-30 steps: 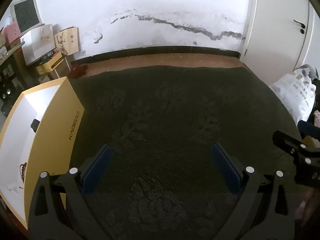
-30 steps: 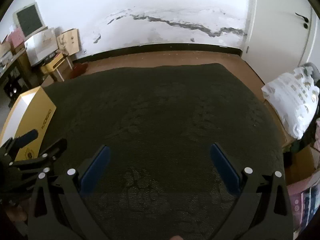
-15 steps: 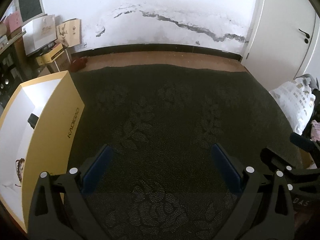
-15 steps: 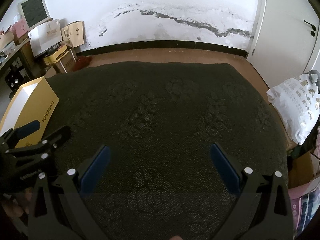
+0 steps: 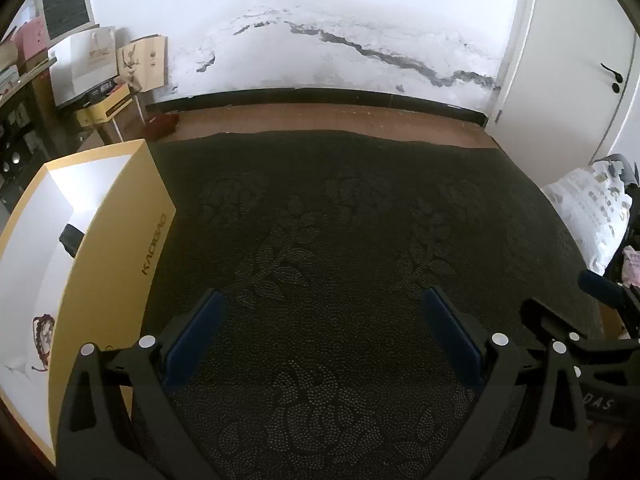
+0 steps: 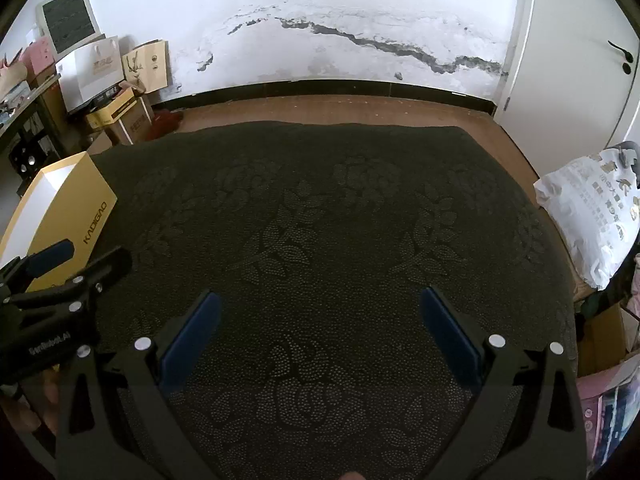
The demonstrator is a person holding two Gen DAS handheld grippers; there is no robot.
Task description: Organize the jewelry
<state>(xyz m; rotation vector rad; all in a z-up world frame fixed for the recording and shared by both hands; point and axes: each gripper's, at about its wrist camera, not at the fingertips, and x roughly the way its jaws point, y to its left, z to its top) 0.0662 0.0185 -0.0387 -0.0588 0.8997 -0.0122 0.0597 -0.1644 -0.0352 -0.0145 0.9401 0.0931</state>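
Note:
A yellow open box point(image 5: 120, 248) with a white inside stands at the left on the dark patterned cloth point(image 5: 340, 240). In it lie a brown beaded bracelet point(image 5: 43, 330), a small pale piece point(image 5: 16, 367) and a black item point(image 5: 71, 239). My left gripper point(image 5: 324, 332) is open over the cloth just right of the box, with nothing between its blue pads. My right gripper point(image 6: 320, 330) is open too, empty, over the cloth's middle. Each gripper shows at the edge of the other's view: the right gripper point(image 5: 568, 320) and the left gripper point(image 6: 84, 258). The box point(image 6: 68, 208) sits far left in the right wrist view.
A white patterned bag point(image 6: 592, 212) lies off the cloth's right edge. Cardboard boxes and paper bags point(image 6: 116, 80) are stacked at the back left by a shelf. A white door point(image 5: 580, 60) stands at the back right, and wooden floor point(image 5: 320, 120) lies beyond the cloth.
Both views have tilted up and pulled back a little, so more of the wall shows. The grippers stay open and empty, side by side.

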